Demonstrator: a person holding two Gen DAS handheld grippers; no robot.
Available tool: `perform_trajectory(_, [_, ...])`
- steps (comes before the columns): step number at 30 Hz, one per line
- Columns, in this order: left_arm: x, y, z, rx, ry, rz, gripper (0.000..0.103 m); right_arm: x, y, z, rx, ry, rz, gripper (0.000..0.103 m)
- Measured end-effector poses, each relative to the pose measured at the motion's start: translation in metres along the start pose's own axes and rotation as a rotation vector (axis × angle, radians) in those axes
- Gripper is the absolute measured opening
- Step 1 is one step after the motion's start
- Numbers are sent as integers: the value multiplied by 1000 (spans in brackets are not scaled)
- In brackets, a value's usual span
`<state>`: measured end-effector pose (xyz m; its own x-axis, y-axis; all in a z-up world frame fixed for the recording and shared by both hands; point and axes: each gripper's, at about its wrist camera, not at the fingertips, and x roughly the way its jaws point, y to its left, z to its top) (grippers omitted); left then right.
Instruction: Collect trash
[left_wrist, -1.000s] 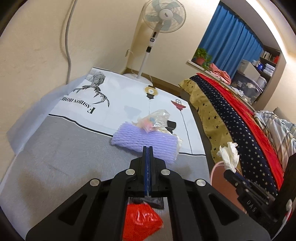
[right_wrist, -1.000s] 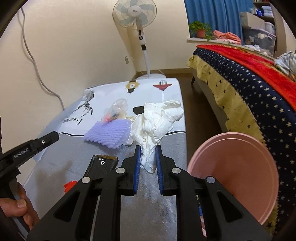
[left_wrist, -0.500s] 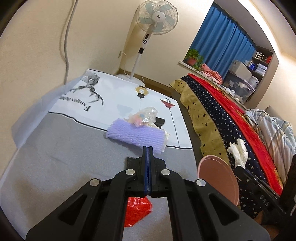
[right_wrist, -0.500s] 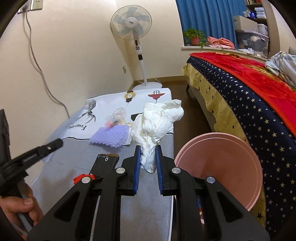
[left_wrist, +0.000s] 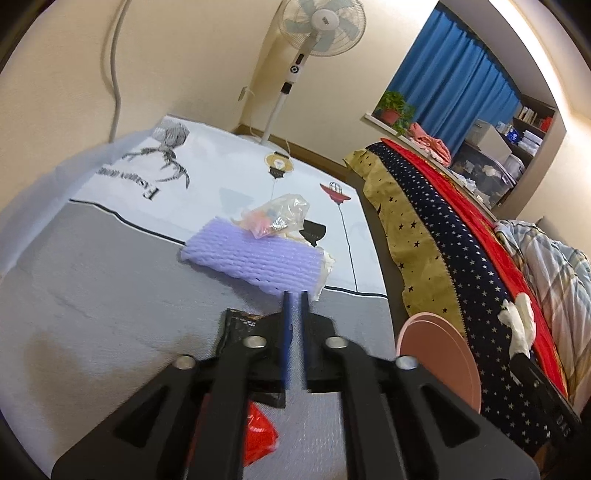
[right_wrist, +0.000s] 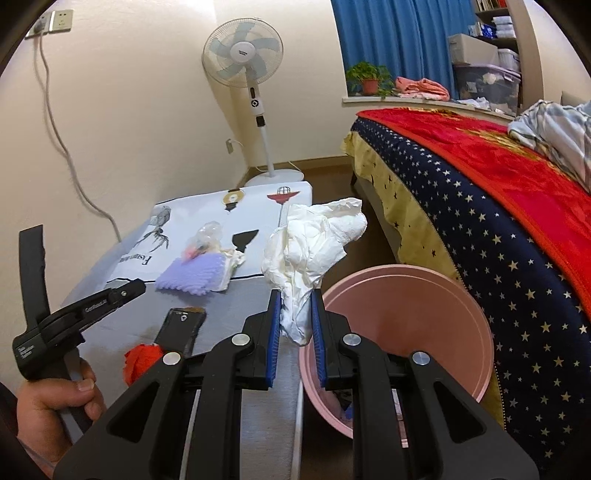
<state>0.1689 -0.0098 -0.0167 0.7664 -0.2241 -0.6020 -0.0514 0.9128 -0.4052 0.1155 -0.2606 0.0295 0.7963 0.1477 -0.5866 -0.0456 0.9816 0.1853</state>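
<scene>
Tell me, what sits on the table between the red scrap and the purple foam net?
A black wrapper lies between the red scrap and the purple foam net; the right wrist view shows it best.

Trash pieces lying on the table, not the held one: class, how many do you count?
4: purple foam net, clear plastic bag behind it, black wrapper, red scrap nearest. Others may be hidden.

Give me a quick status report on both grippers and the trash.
Right gripper shut on white tissue wad, beside pink bin. Left gripper slightly open, empty, above black wrapper. Nothing blocking the bin.
</scene>
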Motion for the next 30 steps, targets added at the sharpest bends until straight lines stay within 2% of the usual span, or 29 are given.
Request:
perform_trajectory(1, [5,0,-1,-10,0,7,32,2,-1,0,2,3,0,16])
perform_trajectory(2, [9,-1,0,-19,-1,14,45,4,-2,0,3,5,0,16])
perform_trajectory(3, [13,-1,0,-29,-3,21,51,6,-3,0,4,7,0,16])
perform_trajectory(4, [20,-1,0,-40,1,31,52,8,-4,1,5,9,0,16])
perform_trajectory(6, [28,1,2,-57,10,46,62,13,-6,1,5,12,1,16])
perform_trajectory(12, [57,6,3,-135,35,62,71,23,-10,5,7,18,-1,17])
perform_trajectory(23, [89,8,3,-192,79,62,69,35,-17,6,17,28,0,17])
perform_trajectory(28, [93,7,5,-187,87,50,45,34,-17,6,23,26,-1,17])
perform_trajectory(30, [91,7,6,-179,88,45,28,34,-17,6,21,24,-2,17])
